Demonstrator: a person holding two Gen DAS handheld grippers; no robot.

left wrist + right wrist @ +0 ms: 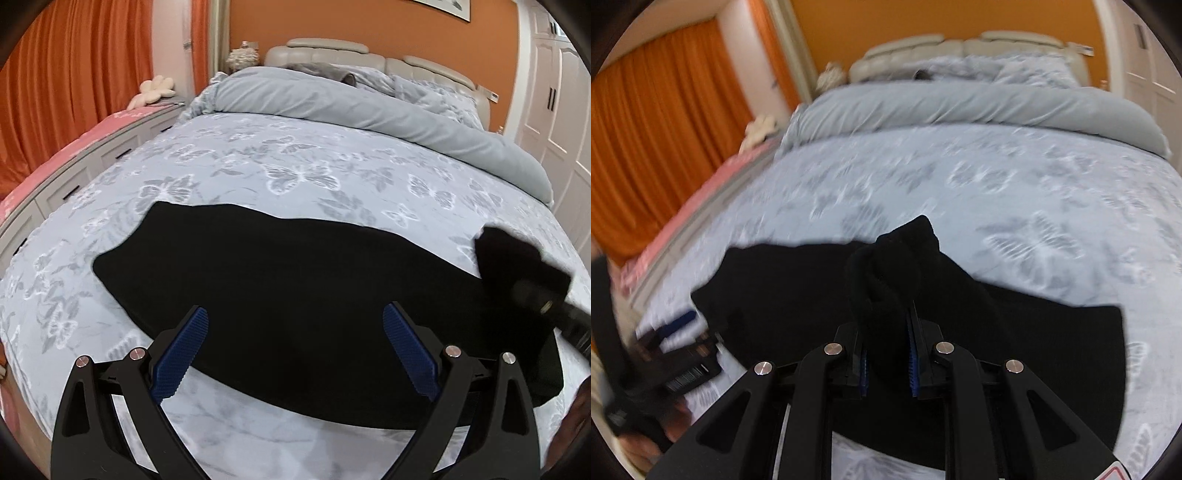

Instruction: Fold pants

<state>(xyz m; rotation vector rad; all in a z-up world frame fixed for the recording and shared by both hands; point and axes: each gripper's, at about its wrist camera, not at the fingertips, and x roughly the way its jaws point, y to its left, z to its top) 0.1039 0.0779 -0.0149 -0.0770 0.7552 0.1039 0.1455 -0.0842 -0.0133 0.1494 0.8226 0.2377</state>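
Black pants (280, 288) lie flat across the near part of the bed. My left gripper (295, 328) is open and empty, its blue pads (184, 350) just above the pants' near edge. My right gripper (886, 343) is shut on a bunched end of the pants (897, 258) and holds it lifted off the bed. That gripper also shows in the left wrist view (532, 284) at the right, with black cloth bunched up at it. The right wrist view is blurred.
The bed cover (295, 162) is pale blue with butterflies. A rolled grey duvet (369, 114) and pillows lie by the headboard. A pink-topped drawer bench (92, 147) and orange curtains (74, 85) stand left. White wardrobe doors (554, 110) stand right.
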